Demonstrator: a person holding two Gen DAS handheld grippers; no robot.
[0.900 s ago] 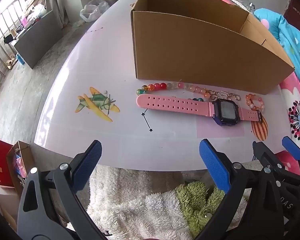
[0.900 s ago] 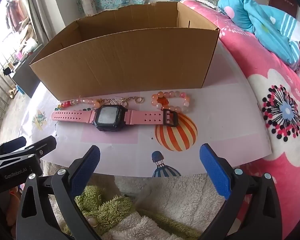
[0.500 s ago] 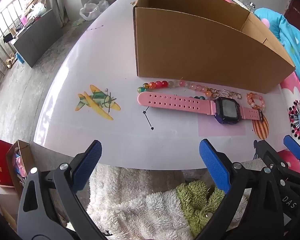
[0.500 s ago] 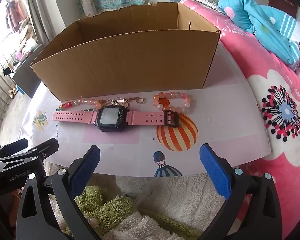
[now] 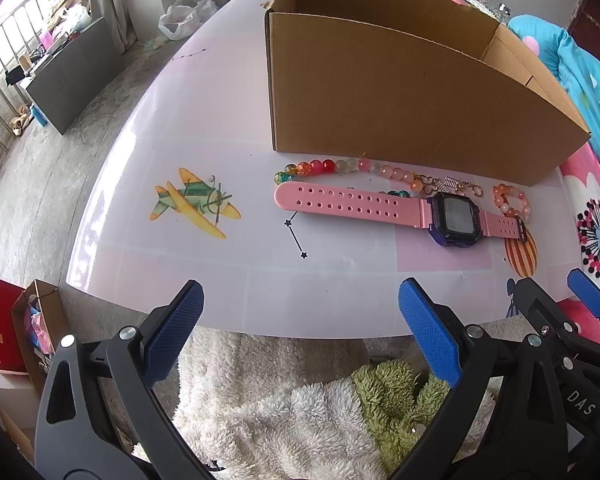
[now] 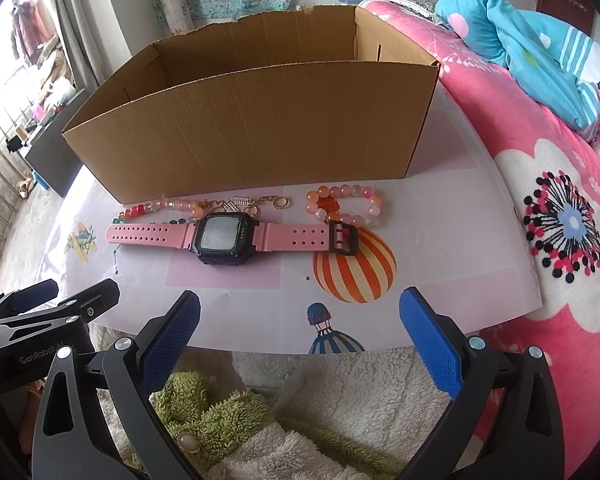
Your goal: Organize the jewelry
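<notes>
Two grippers hang over the near edge of the table (image 5: 204,120), both with jaws spread wide and nothing between them: the left gripper (image 5: 300,332) and the right gripper (image 6: 298,332). Largest on the table is an open cardboard box (image 6: 260,132). Just in front of it lies a pink watch (image 6: 220,236), laid out flat. Between watch and box runs a string of beads (image 5: 348,168), with a small bead bracelet (image 6: 348,204) beside the watch buckle.
</notes>
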